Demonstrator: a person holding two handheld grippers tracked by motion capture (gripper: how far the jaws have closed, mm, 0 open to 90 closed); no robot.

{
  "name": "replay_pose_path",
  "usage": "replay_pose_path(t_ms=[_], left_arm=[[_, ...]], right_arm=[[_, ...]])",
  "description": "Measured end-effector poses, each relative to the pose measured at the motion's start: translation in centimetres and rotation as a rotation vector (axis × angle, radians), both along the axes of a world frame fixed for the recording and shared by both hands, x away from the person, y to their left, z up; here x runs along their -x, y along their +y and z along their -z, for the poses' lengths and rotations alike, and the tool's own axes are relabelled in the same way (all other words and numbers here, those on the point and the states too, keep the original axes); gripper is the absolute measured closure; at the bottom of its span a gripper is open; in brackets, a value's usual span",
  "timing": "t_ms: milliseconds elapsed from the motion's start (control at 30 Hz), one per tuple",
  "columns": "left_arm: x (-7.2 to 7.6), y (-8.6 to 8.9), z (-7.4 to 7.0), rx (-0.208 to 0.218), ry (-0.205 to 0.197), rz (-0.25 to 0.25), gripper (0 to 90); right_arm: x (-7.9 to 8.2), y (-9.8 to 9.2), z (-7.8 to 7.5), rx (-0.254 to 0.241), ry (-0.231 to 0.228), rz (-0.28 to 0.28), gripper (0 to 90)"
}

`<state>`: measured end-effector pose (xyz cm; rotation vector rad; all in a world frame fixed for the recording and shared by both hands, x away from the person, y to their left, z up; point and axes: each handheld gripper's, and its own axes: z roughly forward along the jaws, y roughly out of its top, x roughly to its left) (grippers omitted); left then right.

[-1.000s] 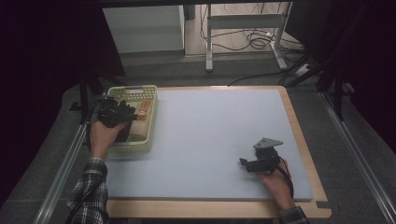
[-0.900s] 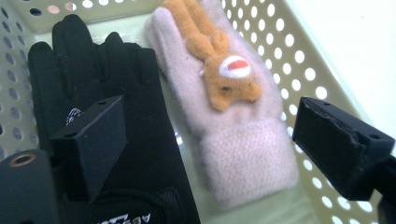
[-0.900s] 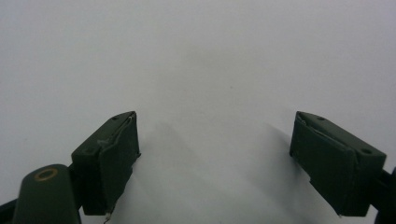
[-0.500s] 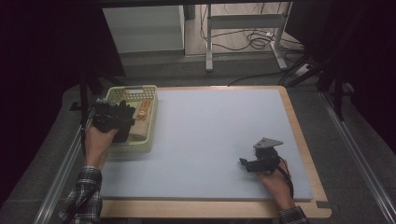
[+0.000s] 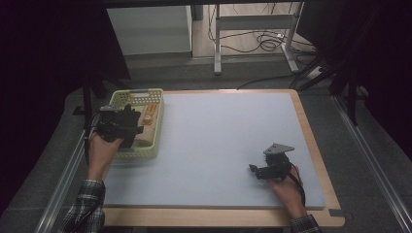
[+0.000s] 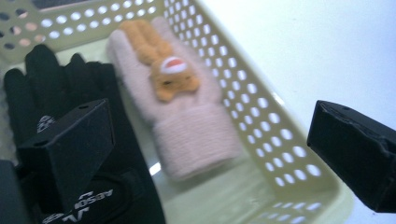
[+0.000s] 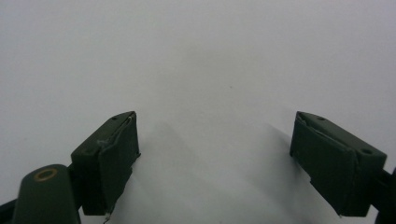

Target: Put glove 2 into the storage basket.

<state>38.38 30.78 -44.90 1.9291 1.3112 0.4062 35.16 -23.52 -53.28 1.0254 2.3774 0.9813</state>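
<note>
On the desk, a pale blue-grey mat covers nearly the whole wooden top; wood shows as a rim along the right and near edges.

Pale yellow-green perforated basket sits at the mat's left edge, toward the far corner. Inside it, two gloves side by side:
- black glove, white lettering on the cuff, fingers pointing to the far wall of the basket. Lies on the side away from the mat.
- pink knit glove with an orange plush animal on its back, ribbed cuff toward the camera, lying along the basket wall next to the mat. Touches or nearly touches the black one, can't tell which.

Left tongs hang over the basket, held from the near-left. Jaws spread wide and have just been opening. Left gripper view: one jaw sits in front of the black glove's cuff, the other is over the basket's mat-side rim, pink glove's cuff in the gap between them. Neither pad presses on anything, so released.

Right tongs low over the bare mat near the right-front corner, well apart from the basket, pointing left. Jaws apart, just mat between them: released.
</note>
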Motion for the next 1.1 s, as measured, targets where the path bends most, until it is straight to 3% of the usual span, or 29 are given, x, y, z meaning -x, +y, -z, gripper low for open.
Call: replay_pose_path(t_ms=[233,633,1100], left_arm=[[0.9,-1.8,-0.6,-0.004,-0.029,0.049,1.1],[2.4,-6.3,-1.3,-0.025,-0.082,0.180,1.0],[3.6,-11.0,-0.8,-0.049,-0.111,0.288,0.8]], right_arm=[[0.0,0.0,0.0,0.000,0.001,0.001,15.0],[0.0,0.0,0.0,0.001,0.001,0.001,14.9],[0.0,0.0,0.0,0.002,0.001,0.000,14.9]])
